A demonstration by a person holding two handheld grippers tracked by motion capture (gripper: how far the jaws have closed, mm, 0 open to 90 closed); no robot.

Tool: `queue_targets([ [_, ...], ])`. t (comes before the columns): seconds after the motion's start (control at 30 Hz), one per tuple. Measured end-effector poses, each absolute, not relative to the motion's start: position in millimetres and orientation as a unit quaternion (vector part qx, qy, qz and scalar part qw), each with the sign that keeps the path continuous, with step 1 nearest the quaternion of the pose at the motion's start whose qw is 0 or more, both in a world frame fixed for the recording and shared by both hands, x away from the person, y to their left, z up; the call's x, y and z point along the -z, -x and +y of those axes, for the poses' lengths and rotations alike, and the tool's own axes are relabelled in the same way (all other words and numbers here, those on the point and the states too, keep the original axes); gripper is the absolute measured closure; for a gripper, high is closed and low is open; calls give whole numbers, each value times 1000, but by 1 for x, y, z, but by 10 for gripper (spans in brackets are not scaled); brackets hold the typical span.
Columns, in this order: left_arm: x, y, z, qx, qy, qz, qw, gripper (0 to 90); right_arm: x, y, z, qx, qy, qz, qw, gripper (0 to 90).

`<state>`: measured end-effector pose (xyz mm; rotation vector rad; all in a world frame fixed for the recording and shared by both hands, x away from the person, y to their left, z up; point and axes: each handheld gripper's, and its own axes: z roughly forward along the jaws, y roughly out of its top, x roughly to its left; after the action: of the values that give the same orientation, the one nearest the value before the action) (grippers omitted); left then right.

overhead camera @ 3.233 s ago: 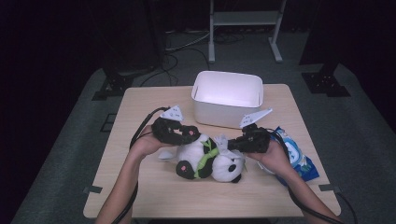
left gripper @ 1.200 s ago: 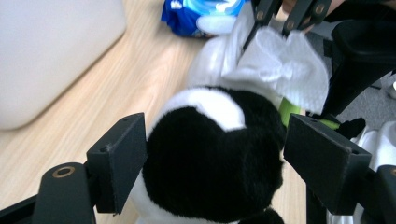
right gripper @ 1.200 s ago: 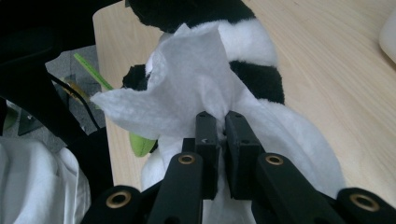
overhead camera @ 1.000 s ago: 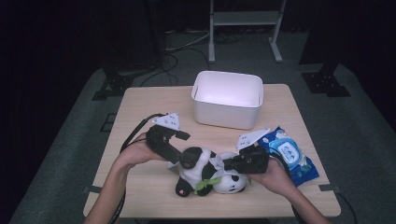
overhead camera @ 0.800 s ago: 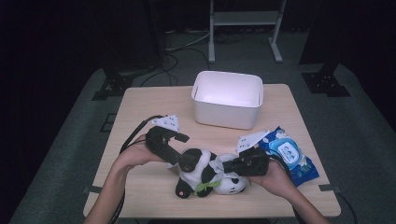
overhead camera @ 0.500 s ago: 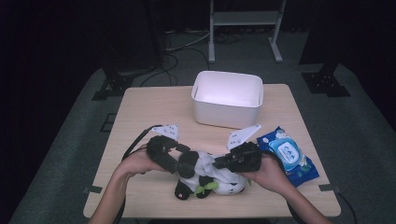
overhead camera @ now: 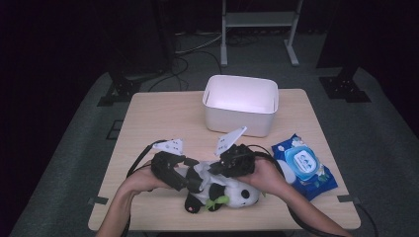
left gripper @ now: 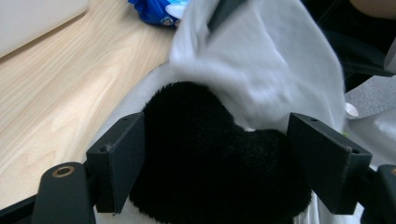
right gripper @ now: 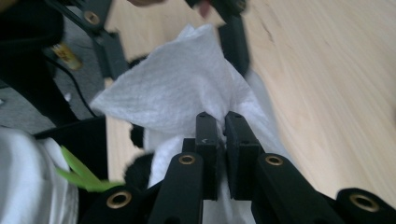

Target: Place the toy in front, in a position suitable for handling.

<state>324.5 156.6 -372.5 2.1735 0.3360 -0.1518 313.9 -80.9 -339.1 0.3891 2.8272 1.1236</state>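
white tissue (right gripper: 182, 88) is pinched tight between the 2 jaws of my right gripper (right gripper: 220, 125), and i'm holding it over the panda toy (overhead camera: 232, 195) at the near edge of the table (overhead camera: 163, 118). my left gripper (left gripper: 224, 154) has its jaws set wide around a black plush limb (left gripper: 205, 140) of the toy; the pads sit against the fur on both sides, so i read that as a steadying hold rather than a hard squeeze. from above, my left gripper (overhead camera: 170, 170) and right gripper (overhead camera: 237, 160) sit close together over the toy.

to wipe well, i'd keep the left hold firm and low so the toy can't roll, and draw the tissue across the fur in short strokes, without loosening the pinch. the limb is soft, so too much pressure would only squash it.

farther right lies the blue wipes pack (overhead camera: 301, 165), and beyond it the white bin (overhead camera: 242, 106) stands near the table's far edge.
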Motion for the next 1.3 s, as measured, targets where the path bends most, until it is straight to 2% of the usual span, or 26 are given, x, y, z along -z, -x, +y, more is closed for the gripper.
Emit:
queue_targets([
  [0.7, 368, -314, 153, 49, -895, 126, 425, 203, 351, -300, -178, -381, -220, 897, 46, 835],
  [1.1, 368, -312, 154, 51, -895, 128, 424, 203, 370, -298, -202, -389, -253, 885, 35, 835],
  [1.3, 367, -313, 153, 49, -897, 126, 420, 203, 363, -299, -195, -403, -242, 882, 28, 836],
])
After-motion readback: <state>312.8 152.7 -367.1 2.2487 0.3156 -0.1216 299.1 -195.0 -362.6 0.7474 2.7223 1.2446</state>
